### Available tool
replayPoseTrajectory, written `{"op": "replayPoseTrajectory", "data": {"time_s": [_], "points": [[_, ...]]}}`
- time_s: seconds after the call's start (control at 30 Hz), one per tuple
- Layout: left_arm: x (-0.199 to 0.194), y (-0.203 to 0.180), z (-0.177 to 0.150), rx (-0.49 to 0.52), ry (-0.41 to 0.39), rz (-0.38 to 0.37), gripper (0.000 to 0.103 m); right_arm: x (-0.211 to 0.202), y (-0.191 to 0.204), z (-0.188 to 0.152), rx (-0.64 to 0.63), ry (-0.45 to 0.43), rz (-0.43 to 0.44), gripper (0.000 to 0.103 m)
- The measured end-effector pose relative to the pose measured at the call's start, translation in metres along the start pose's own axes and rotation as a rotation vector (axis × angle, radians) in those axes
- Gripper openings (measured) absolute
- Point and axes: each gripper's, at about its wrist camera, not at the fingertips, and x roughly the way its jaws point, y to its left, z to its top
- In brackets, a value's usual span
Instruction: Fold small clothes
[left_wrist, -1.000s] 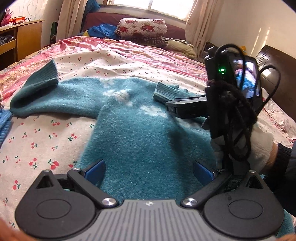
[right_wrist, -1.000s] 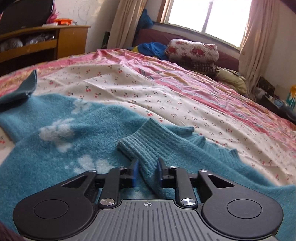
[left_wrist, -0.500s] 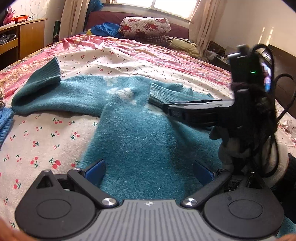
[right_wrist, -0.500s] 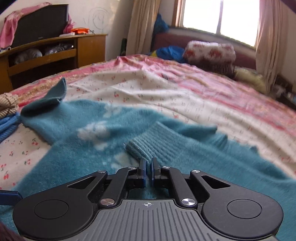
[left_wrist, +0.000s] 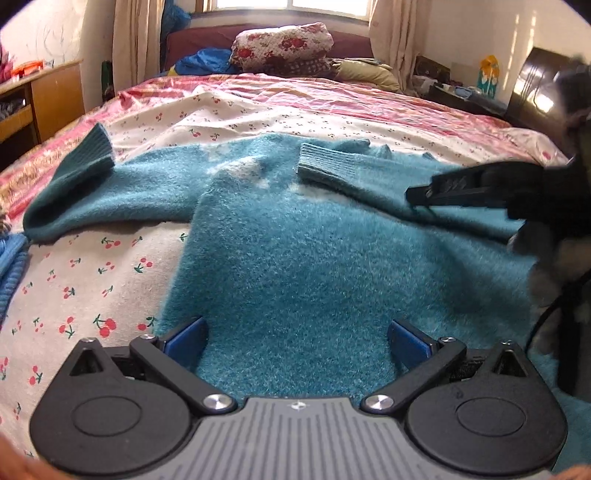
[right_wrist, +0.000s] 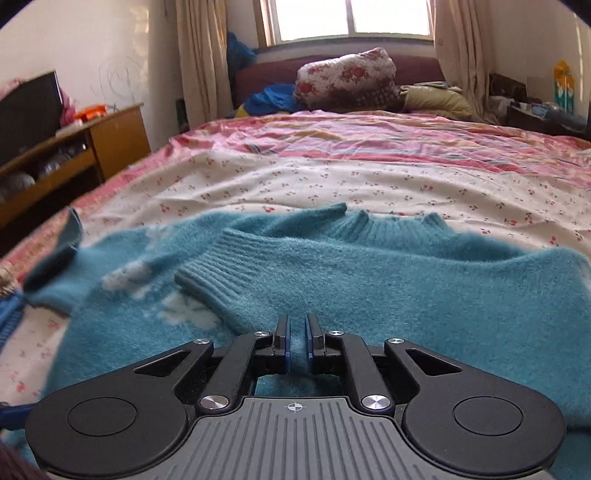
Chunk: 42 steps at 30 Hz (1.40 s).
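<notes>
sweater (left_wrist: 295, 258) flat on bed (left_wrist: 332, 103) | right sleeve (right_wrist: 295, 266) folded across chest | right gripper (right_wrist: 296, 341) narrow, empty | left gripper (left_wrist: 295, 336) wide (over hem) | next: fold left sleeve (left_wrist: 92, 184) squarely

We see bright daylight from the blown-out window (right_wrist: 352, 18); fisheye bends edges; right gripper (left_wrist: 480, 190) motion-blurred.

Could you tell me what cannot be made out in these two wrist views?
- Teal sweater hem: hidden under the left gripper body, left wrist view.
- Right gripper: its near-closed fingers hide whether any sweater fabric is pinched, right wrist view.
- Blue knit item: cut by the left edge.
- Nightstand clutter: too small to identify.
</notes>
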Motion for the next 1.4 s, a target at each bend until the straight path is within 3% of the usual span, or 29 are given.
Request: {"op": "replayPoseTrajectory", "data": {"time_s": [0.13, 0.33, 0.5, 0.7, 0.87, 0.97, 1.27, 1.4], "points": [[0.0, -0.005, -0.006, 0.035, -0.025, 0.029, 0.103, -0.031, -0.007, -0.011, 0.044, -0.074, 0.027, 0.011], [0.0, -0.009, -0.009, 0.053, -0.038, 0.049, 0.103, -0.059, -0.041, -0.056, 0.131, -0.063, 0.016, 0.011], [-0.012, -0.001, 0.001, -0.01, -0.067, 0.061, 0.103, -0.063, -0.06, -0.066, 0.207, -0.085, 0.094, 0.011], [-0.018, 0.04, 0.037, 0.015, -0.21, 0.271, 0.103, -0.06, -0.07, -0.069, 0.263, -0.082, 0.15, 0.012], [0.012, 0.088, 0.068, 0.084, -0.238, 0.472, 0.103, -0.061, -0.072, -0.07, 0.275, -0.079, 0.162, 0.012], [0.028, 0.109, 0.079, 0.117, -0.238, 0.541, 0.1, -0.06, -0.073, -0.07, 0.277, -0.077, 0.165, 0.012], [0.075, 0.13, 0.088, 0.244, -0.171, 0.642, 0.094, -0.058, -0.074, -0.07, 0.289, -0.075, 0.176, 0.012], [0.089, 0.131, 0.09, 0.274, -0.149, 0.636, 0.07, -0.058, -0.074, -0.07, 0.289, -0.075, 0.176, 0.012]]}}
